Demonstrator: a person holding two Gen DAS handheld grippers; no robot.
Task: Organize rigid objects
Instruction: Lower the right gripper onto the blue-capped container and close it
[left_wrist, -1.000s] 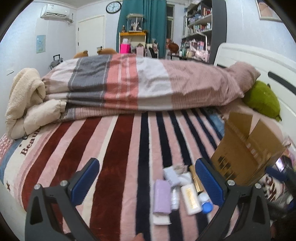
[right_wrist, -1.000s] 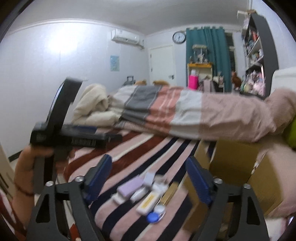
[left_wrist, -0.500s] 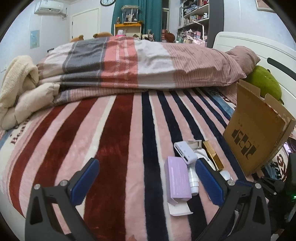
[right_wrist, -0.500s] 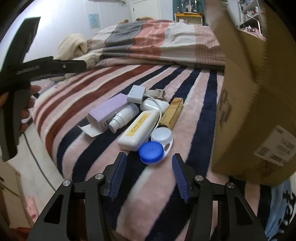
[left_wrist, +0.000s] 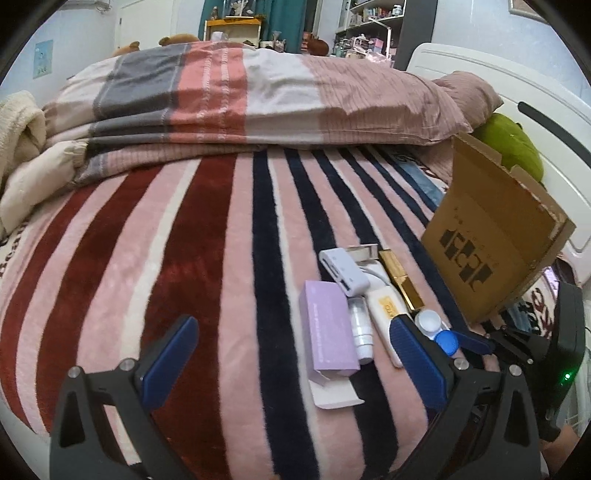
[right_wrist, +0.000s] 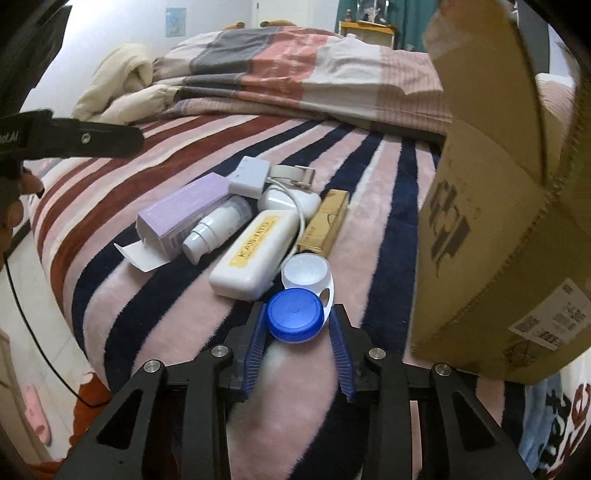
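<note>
Striped in dark red, pink and navy, the bed blanket (right_wrist: 373, 177) carries a small cluster of rigid toiletries near its front edge, and the landmark among them is the contact lens case (right_wrist: 301, 295), its blue-capped cup nearest the camera and its white cup just beyond. Around that blue cap the right gripper (right_wrist: 297, 332) has its jaws partly spread, one blue pad on each side and close to the cap, though not clearly pressing it; judging from the task, this is the lead-in to a pinch, taking the outermost piece first because nothing blocks it. Just beyond the case and touching it lies the white case (right_wrist: 255, 254) with a yellow label, beside it a white pump bottle (right_wrist: 218, 230) and the purple carton (right_wrist: 184, 210) with its end flap hanging open. On the far side of the white case sits the gold box (right_wrist: 325, 225), with a white adapter (right_wrist: 247, 177) and its cable behind. Right of the lens case stands the open cardboard box (right_wrist: 491, 236), the likely destination. Well left of the cluster the left gripper (left_wrist: 291, 354) hovers low over the blanket, jaws wide apart and holding nothing.
</note>
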